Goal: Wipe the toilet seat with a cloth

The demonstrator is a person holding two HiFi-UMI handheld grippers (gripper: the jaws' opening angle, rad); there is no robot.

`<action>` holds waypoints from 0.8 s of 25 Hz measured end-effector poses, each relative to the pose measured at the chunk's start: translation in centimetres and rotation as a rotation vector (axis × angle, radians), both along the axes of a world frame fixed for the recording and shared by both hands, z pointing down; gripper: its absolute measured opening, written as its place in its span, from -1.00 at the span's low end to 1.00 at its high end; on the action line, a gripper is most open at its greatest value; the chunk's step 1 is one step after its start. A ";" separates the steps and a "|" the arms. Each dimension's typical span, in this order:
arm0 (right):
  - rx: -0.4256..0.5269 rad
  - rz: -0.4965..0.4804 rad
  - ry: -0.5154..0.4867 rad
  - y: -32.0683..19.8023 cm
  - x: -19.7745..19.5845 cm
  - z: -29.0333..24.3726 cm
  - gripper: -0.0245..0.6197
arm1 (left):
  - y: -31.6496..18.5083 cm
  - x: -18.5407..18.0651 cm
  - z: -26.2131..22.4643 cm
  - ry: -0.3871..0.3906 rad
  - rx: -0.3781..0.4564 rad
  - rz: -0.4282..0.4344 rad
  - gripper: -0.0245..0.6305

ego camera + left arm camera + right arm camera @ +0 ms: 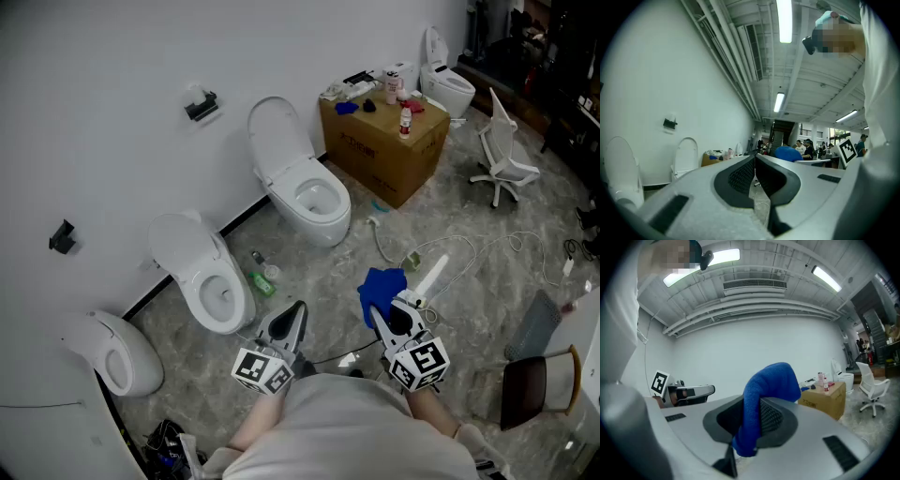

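Blue cloth (771, 380) is clamped in the right hand-held gripper (757, 420). The jaws are pinched on a fold of it, and the rest flops over the top of the tips. In the head view the cloth (382, 286) hangs at the nose of that hand-held gripper (375, 314), in the air above the floor and touching nothing else.

Left hand-held gripper (754, 161) has its jaws together with nothing between them. It's held level beside the right one.

Nearest toilet seat (199, 281) is ahead and to the left of the left hand-held gripper (296, 311), lid up, well apart from the cloth. A second toilet (309, 192) sits further ahead and a third (112, 352) is off to the left. Can't tell which one is the target. Wiping hasn't started.

Risks from here:
- The grip is on a thin fold only. Wiping pressure on the seat could pull the cloth out of the jaws.
- The loose end overhangs the tips and could dip into the bowl on a pass round the inner edge.
- A green bottle (262, 281) lies on the floor just ahead of the left hand-held gripper, next to that nearest toilet. It's easy to kick on approach.
- Cables (441, 253) trail on the floor just beyond the right hand-held gripper, a snag or trip hazard if the person steps that way.
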State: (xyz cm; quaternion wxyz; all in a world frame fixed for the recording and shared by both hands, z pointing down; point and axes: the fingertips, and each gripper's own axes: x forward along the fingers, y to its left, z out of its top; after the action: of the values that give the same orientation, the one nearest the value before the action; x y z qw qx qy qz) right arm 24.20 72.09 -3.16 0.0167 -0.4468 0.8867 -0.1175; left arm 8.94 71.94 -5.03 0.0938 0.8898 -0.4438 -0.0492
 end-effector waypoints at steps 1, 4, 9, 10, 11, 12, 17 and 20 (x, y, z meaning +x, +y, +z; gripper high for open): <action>0.003 0.003 -0.002 0.0 0.0 0.0 -0.76 | 0.1 0.1 0.1 0.001 -0.004 0.006 -0.90; 0.010 0.004 0.000 0.2 -0.1 -0.3 -0.76 | 0.4 0.4 0.4 -0.003 -0.016 0.016 -0.90; 0.014 0.000 0.005 0.2 0.0 -0.3 -0.76 | 0.5 0.4 0.6 -0.002 -0.021 0.013 -0.90; 0.015 0.001 0.004 0.3 0.0 -0.4 -0.76 | 0.5 0.4 0.6 0.000 -0.022 0.012 -0.90; 0.016 0.001 0.003 0.3 0.0 -0.4 -0.76 | 0.6 0.4 0.5 0.006 -0.024 0.012 -0.90; 0.017 0.000 0.003 0.3 0.0 -0.5 -0.76 | 0.6 0.3 0.5 0.015 -0.026 0.011 -0.90; 0.023 -0.003 0.008 0.5 0.4 -0.4 -0.76 | 0.7 0.8 0.6 0.029 -0.028 0.007 -0.90; 0.029 -0.001 0.011 0.5 0.8 -0.3 -0.76 | 0.5 1.3 0.6 0.024 -0.029 0.014 -0.90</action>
State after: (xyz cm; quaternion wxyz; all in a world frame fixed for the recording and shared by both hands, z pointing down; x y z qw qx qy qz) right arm 24.95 72.61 -3.48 0.0182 -0.4467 0.8886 -0.1020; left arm 10.23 72.45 -4.41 0.1124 0.8908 -0.4371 -0.0530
